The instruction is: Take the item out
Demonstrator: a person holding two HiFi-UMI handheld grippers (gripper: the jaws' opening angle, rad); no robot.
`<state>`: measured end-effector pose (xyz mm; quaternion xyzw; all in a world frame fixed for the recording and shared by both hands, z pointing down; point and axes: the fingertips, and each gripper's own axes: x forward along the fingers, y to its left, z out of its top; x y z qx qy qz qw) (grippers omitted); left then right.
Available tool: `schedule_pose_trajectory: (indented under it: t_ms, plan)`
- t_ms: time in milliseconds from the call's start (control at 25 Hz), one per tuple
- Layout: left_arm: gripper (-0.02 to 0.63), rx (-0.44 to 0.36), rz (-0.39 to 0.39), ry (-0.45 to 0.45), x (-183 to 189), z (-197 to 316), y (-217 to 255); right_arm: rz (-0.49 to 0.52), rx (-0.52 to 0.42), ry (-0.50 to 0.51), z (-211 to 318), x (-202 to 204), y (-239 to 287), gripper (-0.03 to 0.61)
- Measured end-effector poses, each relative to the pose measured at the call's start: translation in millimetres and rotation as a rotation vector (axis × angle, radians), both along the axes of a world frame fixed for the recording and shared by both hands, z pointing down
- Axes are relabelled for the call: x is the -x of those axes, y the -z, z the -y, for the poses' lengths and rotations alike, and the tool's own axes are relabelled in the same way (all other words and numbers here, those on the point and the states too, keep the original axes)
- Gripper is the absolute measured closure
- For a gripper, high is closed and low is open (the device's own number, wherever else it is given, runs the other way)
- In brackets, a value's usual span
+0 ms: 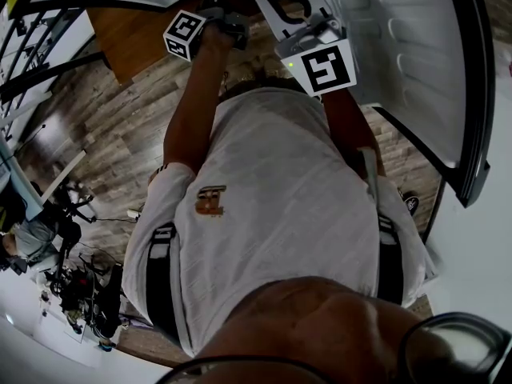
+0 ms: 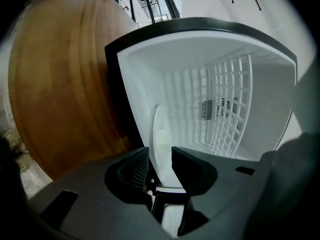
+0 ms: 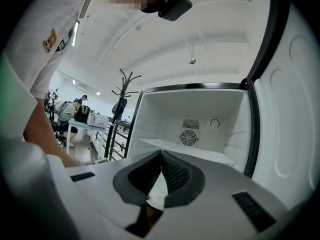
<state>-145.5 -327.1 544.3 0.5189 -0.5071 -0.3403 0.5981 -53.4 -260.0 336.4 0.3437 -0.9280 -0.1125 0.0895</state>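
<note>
The white fridge (image 2: 200,59) stands open in front of me, and the left gripper view shows it rolled onto its side. Inside it is a thin white disc-shaped item (image 2: 161,134), seen edge-on. My left gripper (image 2: 160,153) is open, with the item's near edge in the gap between the dark jaws; I see no pad pressing on it. My right gripper (image 3: 161,153) is shut with its tips touching and nothing held, and it points level at the fridge's white shelf (image 3: 190,153). In the head view, both grippers reach forward, the left gripper (image 1: 214,2) beside the right gripper (image 1: 280,14).
The fridge door (image 1: 416,70) hangs open at my right. A brown wooden panel (image 2: 60,84) flanks the fridge on its left. A wire rack (image 2: 227,104) and a fan vent (image 3: 188,137) are inside. A person sits at a desk (image 3: 75,119) further back on the left.
</note>
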Motion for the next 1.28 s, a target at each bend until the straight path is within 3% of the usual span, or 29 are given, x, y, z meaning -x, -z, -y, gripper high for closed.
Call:
schedule_pose_trajectory:
  t_ms: [440, 680, 1280]
  plan:
    - [0.466, 0.051, -0.051, -0.009, -13.1, 25.4, -10.5, -0.004, 0.019, -0.027, 17.4, -13.0, -3.9, 0.545]
    - [0.466, 0.068, -0.071, -0.016, -39.7, 61.1, 3.0, -0.005, 0.029, -0.031, 47.9, -37.4, 6.6, 0.545]
    - [0.482, 0.08, -0.078, -0.015, -40.8, 78.0, 4.0, -0.01, 0.039, -0.045, 55.2, -39.6, -0.2, 0.545]
